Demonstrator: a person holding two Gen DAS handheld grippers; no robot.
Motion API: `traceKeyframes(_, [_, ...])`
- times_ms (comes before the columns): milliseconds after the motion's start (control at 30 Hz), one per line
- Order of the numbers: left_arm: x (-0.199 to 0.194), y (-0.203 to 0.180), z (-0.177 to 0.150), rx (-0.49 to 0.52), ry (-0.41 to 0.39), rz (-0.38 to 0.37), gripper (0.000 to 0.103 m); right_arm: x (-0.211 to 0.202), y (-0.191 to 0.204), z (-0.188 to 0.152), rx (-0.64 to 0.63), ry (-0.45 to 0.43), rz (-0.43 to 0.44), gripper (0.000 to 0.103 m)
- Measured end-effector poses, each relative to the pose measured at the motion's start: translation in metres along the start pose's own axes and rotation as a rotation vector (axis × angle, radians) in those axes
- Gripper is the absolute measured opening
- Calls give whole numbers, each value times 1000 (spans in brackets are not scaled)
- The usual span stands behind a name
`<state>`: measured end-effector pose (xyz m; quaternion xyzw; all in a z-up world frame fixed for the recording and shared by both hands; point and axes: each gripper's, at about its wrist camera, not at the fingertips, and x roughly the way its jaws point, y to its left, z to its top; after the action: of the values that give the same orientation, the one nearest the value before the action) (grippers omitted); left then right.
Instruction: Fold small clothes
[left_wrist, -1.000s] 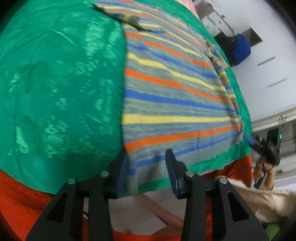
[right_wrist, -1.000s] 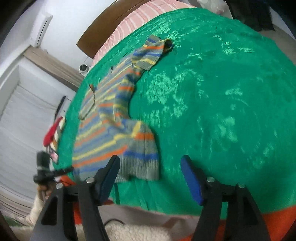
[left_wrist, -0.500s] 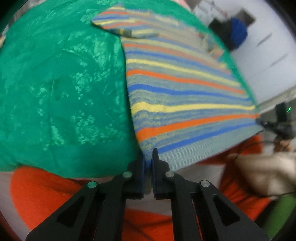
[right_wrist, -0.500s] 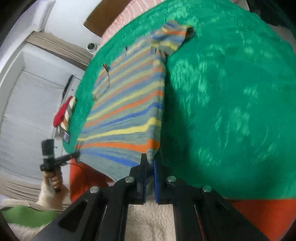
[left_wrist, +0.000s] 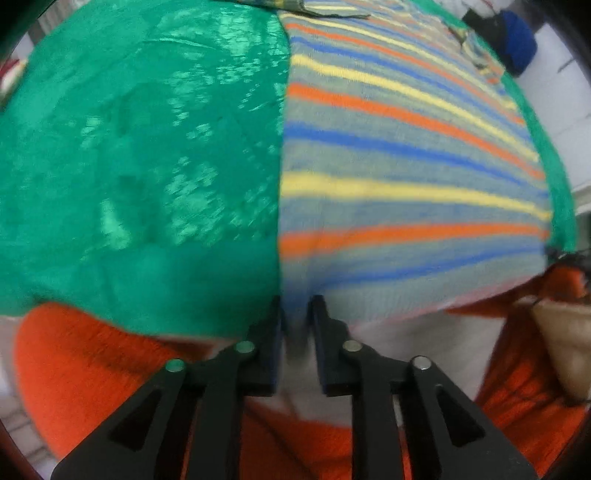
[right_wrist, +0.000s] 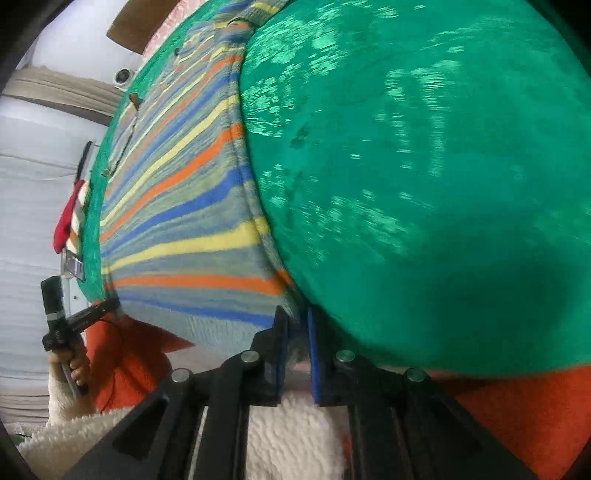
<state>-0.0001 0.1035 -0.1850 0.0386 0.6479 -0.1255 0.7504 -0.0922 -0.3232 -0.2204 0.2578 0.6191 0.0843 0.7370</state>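
Left gripper (left_wrist: 295, 314): jaws opening again, having clamped nearly shut half a second ago from a wide stance a second ago. The ribbed hem corner of the striped sweater (left_wrist: 406, 166) sits between the pads, which appear to press on it. Right gripper (right_wrist: 295, 325): same sequence, jaws opening slightly, with the opposite hem corner between its pads and apparently pinched.

Effect on the task: both bottom corners are now taken up. Judged from this, the step in hand is the first fold, carrying the hem away from the person toward the collar end. The slight widening of both jaws is a slip risk if it goes on.

Nearest each claw: the hem edge, which overhangs the near border of the green cover (left_wrist: 129, 166). Below and behind the claws is orange fabric (left_wrist: 74, 369), and under the right claw a white fleece sleeve (right_wrist: 295, 435).

Beyond the claws: the sweater lies flat on the cover, stretching away from both. From the left claw it runs ahead and to the right; from the right claw, ahead and to the left. Grey knit, with orange, yellow and blue stripes.

Farthest: one sleeve is folded in at the far end. Both views are motion-blurred.
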Motion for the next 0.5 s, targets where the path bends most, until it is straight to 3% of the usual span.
traceKeyframes(33, [-5, -1, -4, 15, -5, 35, 18, -5, -4, 0, -10, -2, -27, 27])
traceKeyframes(133, [-32, 3, -12, 28, -57, 71, 24, -31, -5, -3, -71, -38, -175, 27])
traceKeyframes(200, [-59, 6, -7, 0, -145, 66, 52, -54, 2, 3, -121, -98, -229, 27])
traceKeyframes(300, [-92, 8, 13, -52, -332, 59, 84, -82, 28, 32, -249, -223, -307, 33])
traceKeyframes(367, [-103, 8, 31, -89, -451, 52, 89, -92, 52, 63, -365, -303, -345, 45])
traceKeyframes(400, [-101, 5, 39, -109, -505, 49, 89, -94, 65, 80, -426, -346, -351, 46])
traceKeyframes(500, [-90, -4, 63, -155, -559, 84, 89, -77, 105, 134, -611, -396, -366, 47])
